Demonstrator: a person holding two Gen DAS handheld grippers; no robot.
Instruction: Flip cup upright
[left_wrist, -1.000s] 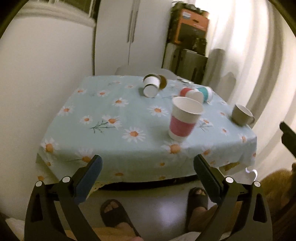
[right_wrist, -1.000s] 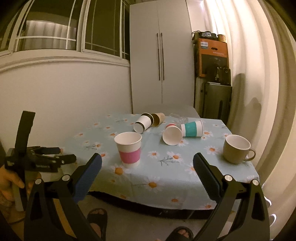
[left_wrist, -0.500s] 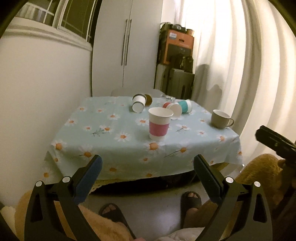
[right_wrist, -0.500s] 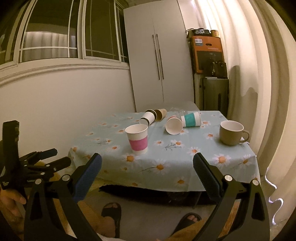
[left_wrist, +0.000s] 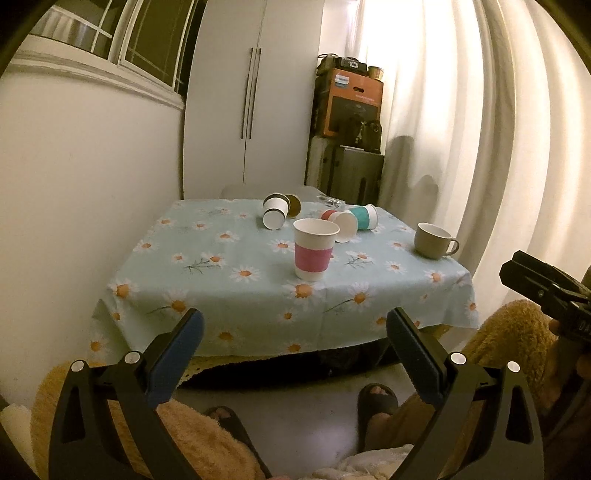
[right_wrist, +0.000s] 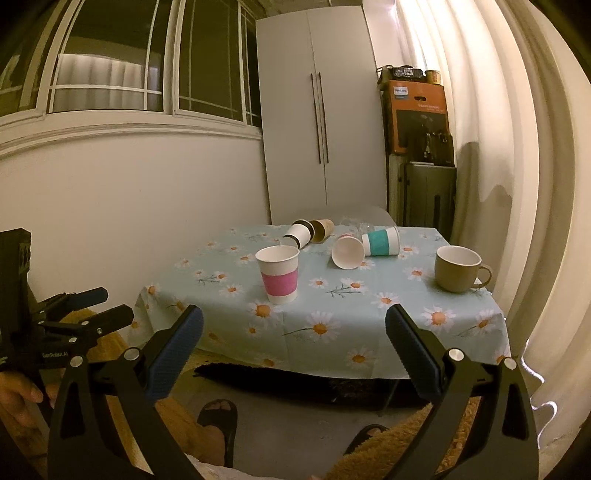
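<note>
A pink-banded paper cup (left_wrist: 314, 249) (right_wrist: 279, 273) stands upright near the table's front. Behind it, lying on their sides, are a white cup (left_wrist: 275, 214) (right_wrist: 298, 234) with a brown cup (left_wrist: 293, 201) (right_wrist: 322, 229), a red-banded cup (left_wrist: 341, 223) (right_wrist: 347, 251) and a teal-banded cup (left_wrist: 365, 217) (right_wrist: 382, 240). A beige mug (left_wrist: 430, 240) (right_wrist: 458, 267) stands upright at the right. My left gripper (left_wrist: 293, 334) and right gripper (right_wrist: 293, 332) are open and empty, held back from the table's front edge, apart from all cups.
The table wears a light-blue daisy cloth (left_wrist: 229, 266) (right_wrist: 369, 306), against a white wall on the left. A white cupboard (right_wrist: 325, 110) and stacked boxes (right_wrist: 419, 114) stand behind; a curtain (right_wrist: 517, 184) hangs right. The person's sandalled feet (left_wrist: 376, 400) are on the floor below.
Both grippers have pulled back and risen away from the table; the cups look smaller and farther. Nothing on the table has moved. Both stay open.
</note>
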